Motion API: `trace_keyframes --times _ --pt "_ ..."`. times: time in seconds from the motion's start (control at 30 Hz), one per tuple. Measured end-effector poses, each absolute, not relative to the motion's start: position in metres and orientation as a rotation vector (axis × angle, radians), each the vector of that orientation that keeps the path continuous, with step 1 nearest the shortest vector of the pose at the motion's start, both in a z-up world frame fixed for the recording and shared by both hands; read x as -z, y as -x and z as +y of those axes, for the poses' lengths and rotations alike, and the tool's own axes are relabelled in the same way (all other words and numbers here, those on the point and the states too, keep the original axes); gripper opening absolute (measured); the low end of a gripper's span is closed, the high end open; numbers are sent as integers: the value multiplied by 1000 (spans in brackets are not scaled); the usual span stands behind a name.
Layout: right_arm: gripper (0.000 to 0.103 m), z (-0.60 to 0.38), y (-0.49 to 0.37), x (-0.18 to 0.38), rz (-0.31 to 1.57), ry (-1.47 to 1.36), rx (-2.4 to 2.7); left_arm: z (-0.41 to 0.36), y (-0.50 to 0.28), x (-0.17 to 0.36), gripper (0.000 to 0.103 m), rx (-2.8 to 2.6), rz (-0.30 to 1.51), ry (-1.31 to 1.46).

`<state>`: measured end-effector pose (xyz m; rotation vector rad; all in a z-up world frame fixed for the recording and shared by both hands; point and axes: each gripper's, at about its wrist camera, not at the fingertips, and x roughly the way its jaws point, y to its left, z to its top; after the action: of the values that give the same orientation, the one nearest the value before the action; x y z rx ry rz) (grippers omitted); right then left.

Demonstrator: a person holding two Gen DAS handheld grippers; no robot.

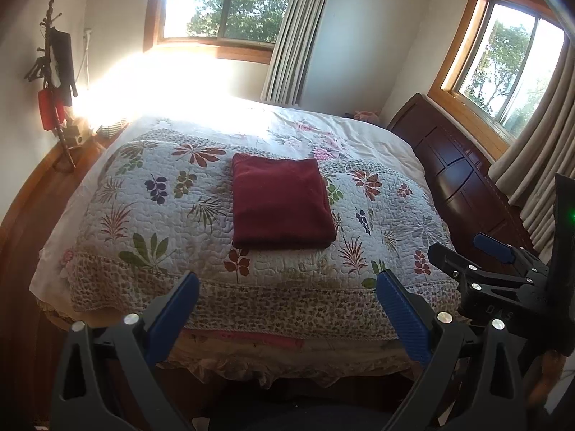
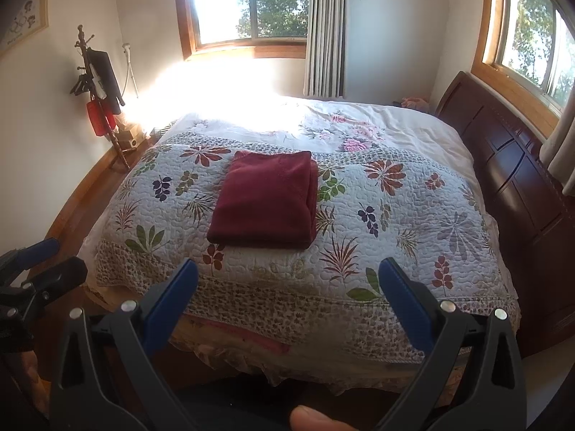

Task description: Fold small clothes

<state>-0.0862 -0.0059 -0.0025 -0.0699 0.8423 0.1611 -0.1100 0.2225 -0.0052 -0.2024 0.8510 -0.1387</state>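
Observation:
A dark red garment (image 1: 280,203) (image 2: 266,201) lies folded into a neat rectangle on the floral quilt (image 1: 161,212) (image 2: 395,222) in the middle of the bed. My left gripper (image 1: 287,280) is open and empty, held back over the near edge of the bed, well short of the garment. My right gripper (image 2: 287,267) is open and empty too, hanging just before the quilt's near border. In the left wrist view the right gripper (image 1: 463,248) shows at the right edge. At the left edge of the right wrist view, the left gripper (image 2: 43,255) is visible.
A dark wooden headboard (image 1: 456,176) (image 2: 521,179) runs along the bed's right side under a window. A coat stand (image 1: 57,86) (image 2: 100,89) with dark clothes and a red bag stands at the far left. Strong sunlight washes out the bed's far left corner. A fingertip (image 2: 316,420) shows at the bottom.

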Motion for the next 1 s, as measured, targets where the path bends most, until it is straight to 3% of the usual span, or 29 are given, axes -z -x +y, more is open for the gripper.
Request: trace_keyframes --times 1.0 --pt "100 -4 74 -4 815 79 -145 220 96 7 99 148 867 193"
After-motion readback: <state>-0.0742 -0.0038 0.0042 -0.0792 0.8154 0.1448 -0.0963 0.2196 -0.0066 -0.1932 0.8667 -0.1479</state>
